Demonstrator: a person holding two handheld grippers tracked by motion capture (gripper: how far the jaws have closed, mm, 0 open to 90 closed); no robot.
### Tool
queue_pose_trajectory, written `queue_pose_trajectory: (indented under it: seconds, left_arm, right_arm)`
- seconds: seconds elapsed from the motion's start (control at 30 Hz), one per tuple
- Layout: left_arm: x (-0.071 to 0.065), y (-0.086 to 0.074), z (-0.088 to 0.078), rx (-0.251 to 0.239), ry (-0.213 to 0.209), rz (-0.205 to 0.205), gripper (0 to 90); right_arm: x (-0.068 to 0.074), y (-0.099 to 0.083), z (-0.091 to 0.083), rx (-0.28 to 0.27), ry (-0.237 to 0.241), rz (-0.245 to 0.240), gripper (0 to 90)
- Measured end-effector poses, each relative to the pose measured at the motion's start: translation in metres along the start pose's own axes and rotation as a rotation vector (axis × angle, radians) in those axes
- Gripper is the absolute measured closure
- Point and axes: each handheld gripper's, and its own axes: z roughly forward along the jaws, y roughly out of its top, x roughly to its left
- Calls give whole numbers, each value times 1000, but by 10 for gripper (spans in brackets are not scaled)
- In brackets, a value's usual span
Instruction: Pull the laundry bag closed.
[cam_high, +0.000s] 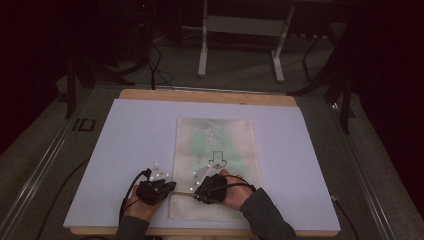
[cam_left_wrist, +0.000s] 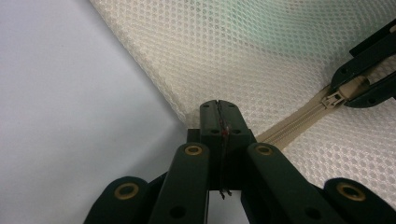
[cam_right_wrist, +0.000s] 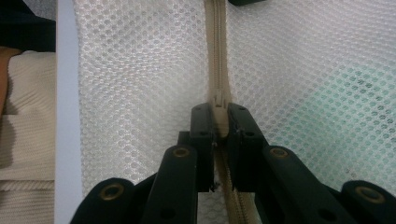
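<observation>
Two grippers work at the near edge of a white board (cam_high: 125, 150) laid over a wooden table (cam_high: 210, 96). Room beyond is dark; grey carpet, a white metal frame (cam_high: 240, 30) at the far side, black cables (cam_high: 157, 70) on the floor at far left.

A cream mesh bag (cam_high: 215, 150) lies flat at the middle of the board, long side running near to far. Something green shows faintly through the mesh, along with a dark arrow-like mark (cam_high: 217, 159); what either belongs to cannot be made out. The bag's near end is partly covered by the hands and grippers. A beige zipper (cam_right_wrist: 218, 56) runs across the bag close to its near edge.

Left gripper (cam_left_wrist: 219, 109): at the bag's left edge, where the zipper ends. Jaws pressed fully together with the edge of the mesh pinched between them; a thin dark thread with a red fleck sits in the seam between the jaws.

Right gripper (cam_right_wrist: 219, 122): just right of the left one, over the zipper line. Jaws clenched on the zipper pull (cam_right_wrist: 218, 100), narrow gap between them taken up by the tab. In the left gripper view the same pull (cam_left_wrist: 337, 97) sits between the right gripper's jaws, partway along the zipper. Zipper teeth between the two grippers look closed.

In the right gripper view, ribbed cream cloth (cam_right_wrist: 23, 126) shows past the board's near edge, cut off by the frame.
</observation>
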Motion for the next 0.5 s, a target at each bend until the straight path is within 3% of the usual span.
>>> queue_pose_trajectory:
  seconds: [0.5]
  left_arm:
    - [0,0,0,2,0,2,894]
  right_arm:
    - [1,-3,-3,1,-4,-3,821]
